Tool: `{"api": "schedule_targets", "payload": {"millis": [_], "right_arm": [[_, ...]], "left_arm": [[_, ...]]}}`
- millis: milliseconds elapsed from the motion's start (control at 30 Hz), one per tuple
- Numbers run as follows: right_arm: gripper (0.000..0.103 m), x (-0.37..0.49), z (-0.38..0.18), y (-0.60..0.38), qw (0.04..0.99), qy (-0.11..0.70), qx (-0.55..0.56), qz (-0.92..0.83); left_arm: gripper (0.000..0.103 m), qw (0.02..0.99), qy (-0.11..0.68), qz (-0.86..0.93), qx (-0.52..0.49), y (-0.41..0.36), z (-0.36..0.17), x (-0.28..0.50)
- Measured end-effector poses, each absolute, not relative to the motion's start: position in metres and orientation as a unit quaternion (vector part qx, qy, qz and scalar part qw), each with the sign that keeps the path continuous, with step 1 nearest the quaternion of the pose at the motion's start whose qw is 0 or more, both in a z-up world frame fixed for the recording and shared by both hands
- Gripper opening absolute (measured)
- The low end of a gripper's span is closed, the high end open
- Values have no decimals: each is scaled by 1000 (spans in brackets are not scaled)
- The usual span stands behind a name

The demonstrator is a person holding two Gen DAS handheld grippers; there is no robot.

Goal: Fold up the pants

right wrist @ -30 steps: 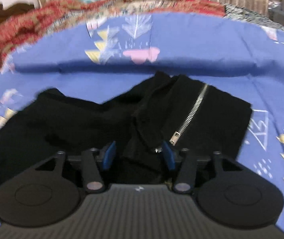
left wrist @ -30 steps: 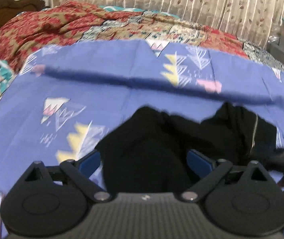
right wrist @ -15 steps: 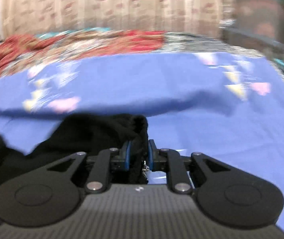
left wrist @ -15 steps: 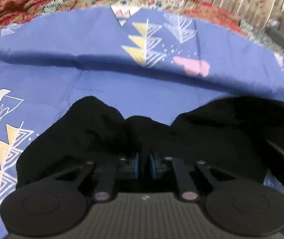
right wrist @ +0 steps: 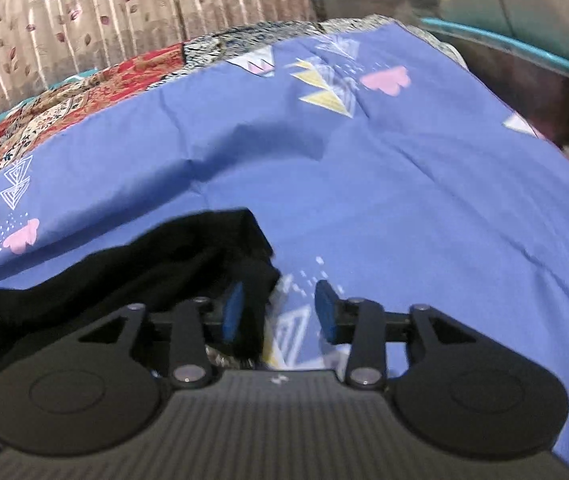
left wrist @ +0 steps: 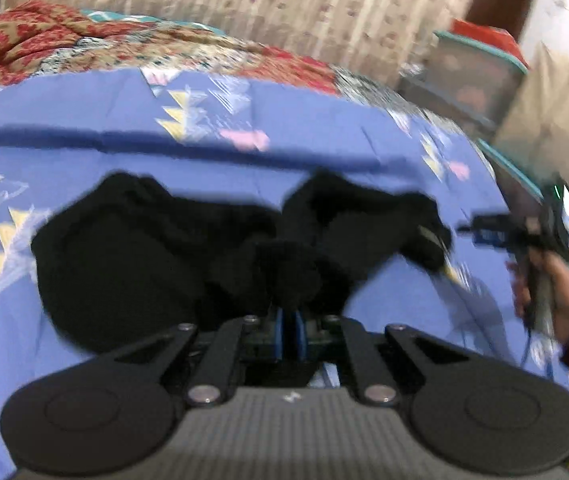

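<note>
In the left wrist view the black pants lie bunched on the blue patterned bedsheet, spreading from about 9 o'clock across to 3 o'clock of the frame centre. The left gripper sits at 6 o'clock, its fingers nearly together and pinching a gathered knot of the black cloth, so it is holding the garment. Further right, at 3 o'clock, the person's right hand carries the other tool, just beside the far end of the cloth.

In the right wrist view the pants fill the 8 o'clock part of the frame, with one edge draped at the inner face of the left blue pad. The right gripper has its fingers at a middling gap and opening; cloth lies between them on the left side only, and the right pad stands clear over bare sheet, so nothing is pressed.

The fabric looks soft, limp and light, with no stiffness of its own; it will sag and crumple wherever it is not supported, and it looks likely to slide easily over the smooth sheet. A good hold would likely be a firmer seam, such as the waistband or a hem, at 2 well-separated points so the cloth pulls flat
</note>
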State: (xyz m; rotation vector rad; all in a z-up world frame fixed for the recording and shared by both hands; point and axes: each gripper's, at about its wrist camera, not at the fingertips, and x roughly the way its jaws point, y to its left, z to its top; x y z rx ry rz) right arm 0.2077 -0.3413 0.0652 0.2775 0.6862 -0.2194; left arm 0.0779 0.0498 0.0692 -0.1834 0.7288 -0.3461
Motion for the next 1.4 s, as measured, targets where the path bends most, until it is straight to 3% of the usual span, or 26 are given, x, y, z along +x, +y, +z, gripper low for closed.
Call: {"api": "schedule_targets", "payload": {"millis": [233,333,433,567,600,800,1033,1067,1133,1167,1200,1233,1267,1300,1400], "right_arm": [[45,180,59,-339,911,331,244,-39],[45,188,54,-327,904,347,247,-9],[46,201,49,-316,898,356,257,10],[58,216,35,-304,888,368,275,8],[58,218,32,-301,887,370,277,8],[59,228,32,-286,890,380,252,24],[59,235,26,-281,889,389,242,29],[59,235,26,-281,889,390,239,28],[59,236,25,-281,890,391,235,28],[58,239,25,-280,891,390,232,28],[56,241,26,-281,892,388,228,28],[50,243,27,-281,894,386,224,29],[22,245,28,-281,896,386,219,30],[8,247,29,-281,896,387,217,30],[8,241,40,-282,903,368,221,30]], "left_arm": [[8,862,468,-187,-59,31,10,38],[17,872,448,-182,-76,57,27,34],[44,906,398,-117,-88,100,63,65],[92,931,355,-12,-81,147,91,134],[93,932,354,11,-80,154,93,151],[88,888,420,-16,-186,160,90,256],[88,810,546,23,-213,124,24,343],[83,799,561,36,-213,122,14,349],[52,797,566,53,-203,117,10,344],[21,800,563,53,-200,118,11,338],[11,801,559,44,-209,121,14,332],[11,803,552,40,-221,126,17,327],[10,806,542,39,-235,133,23,320],[10,809,531,35,-250,139,28,312],[9,814,498,16,-299,165,45,281]]}}
